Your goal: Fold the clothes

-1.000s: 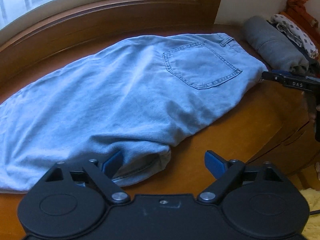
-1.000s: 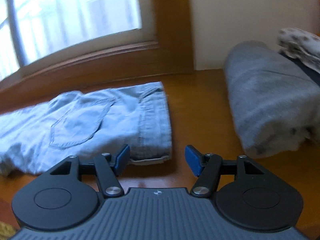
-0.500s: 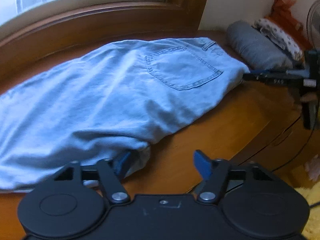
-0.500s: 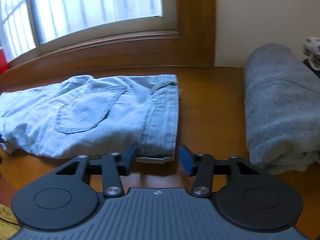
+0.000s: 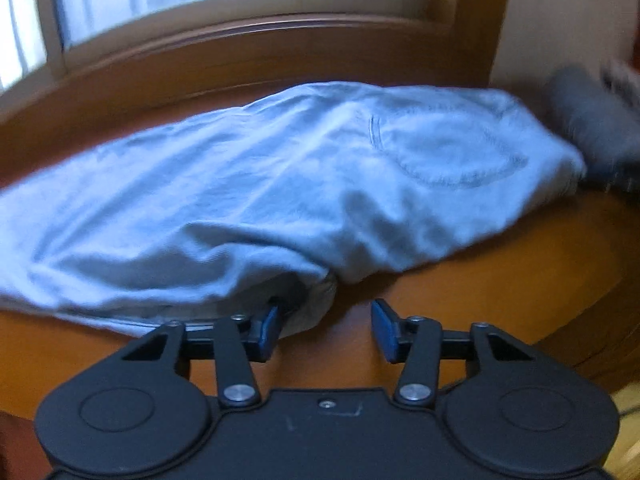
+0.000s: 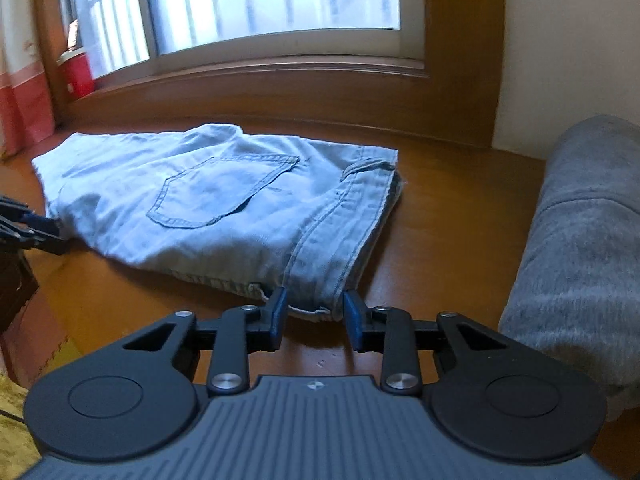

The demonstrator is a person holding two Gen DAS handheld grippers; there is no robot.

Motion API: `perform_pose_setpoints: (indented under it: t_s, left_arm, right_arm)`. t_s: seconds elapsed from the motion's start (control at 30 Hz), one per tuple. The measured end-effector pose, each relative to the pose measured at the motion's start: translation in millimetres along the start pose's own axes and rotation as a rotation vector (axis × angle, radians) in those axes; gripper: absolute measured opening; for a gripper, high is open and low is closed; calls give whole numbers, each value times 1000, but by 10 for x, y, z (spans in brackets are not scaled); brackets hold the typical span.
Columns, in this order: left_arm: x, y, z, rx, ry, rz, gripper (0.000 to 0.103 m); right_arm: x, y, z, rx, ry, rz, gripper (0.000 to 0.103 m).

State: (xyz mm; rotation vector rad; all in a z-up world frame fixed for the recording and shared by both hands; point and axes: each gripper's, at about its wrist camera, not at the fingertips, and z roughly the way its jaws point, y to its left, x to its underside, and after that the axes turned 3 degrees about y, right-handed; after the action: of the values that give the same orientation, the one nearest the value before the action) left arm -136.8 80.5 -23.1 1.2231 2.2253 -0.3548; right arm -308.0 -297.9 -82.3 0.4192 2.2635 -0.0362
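Note:
Light blue jeans (image 5: pixel 248 184) lie flat on a wooden surface, back pocket up. In the left wrist view my left gripper (image 5: pixel 324 326) is open at the jeans' near folded edge, its left finger (image 5: pixel 268 326) touching the cloth. In the right wrist view the jeans (image 6: pixel 224 208) stretch away to the left. My right gripper (image 6: pixel 313 316) is open with its jaws either side of the waistband corner (image 6: pixel 316 300). The left gripper's fingers (image 6: pixel 28 228) show at the left edge, at the jeans' side.
A folded grey garment (image 6: pixel 572 248) lies to the right of the jeans; it also shows blurred in the left wrist view (image 5: pixel 592 132). A wooden window sill (image 6: pixel 260 76) runs behind. A red container (image 6: pixel 78 70) stands on the sill at left.
My right gripper has closed in on the waistband corner and narrowed its jaws. My left gripper has shifted along the jeans' near edge; its view is blurred by motion.

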Motion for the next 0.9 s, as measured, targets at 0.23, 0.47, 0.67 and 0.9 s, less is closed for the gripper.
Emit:
perform_pose_setpoints:
  t_s: [0.23,0.47,0.67,0.9]
  left_arm:
    - [-69,68,55,3,8,60,9]
    - [-163,-6,125,-50,24,134,23]
    - [-192,-42,141,-68,44,170,24]
    - [-173,2,141,-30,25,131,12]
  right_arm:
    - [9,10,37,-30,3,-15,35]
    - [-8,71,22,6,7,1,36]
    - [-30,115,53,39,30,17,46]
    - [-19,229,50,80,20,9,49]
